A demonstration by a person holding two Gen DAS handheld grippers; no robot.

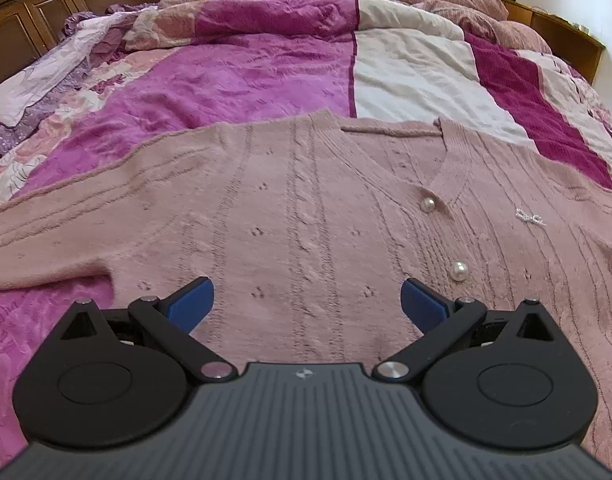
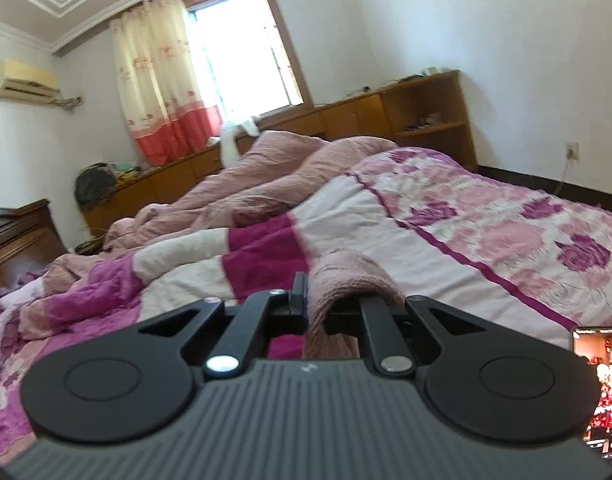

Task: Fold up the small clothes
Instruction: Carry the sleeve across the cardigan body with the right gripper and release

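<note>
I am looking over a wide bed (image 1: 266, 80) that is wearing a magenta, white and floral quilt (image 2: 485, 232). A pink cable-knit cardigan (image 1: 306, 208) is lying spread flat across the near side of it, front up, its pearl buttons (image 1: 427, 205) showing down the placket. My left claw (image 1: 307, 300) is hovering above the knit with its blue pads standing wide apart, gripping nothing. My right claw (image 2: 306, 292) is pinching a bunched fold of the pink knit, lifted over the bedding.
</note>
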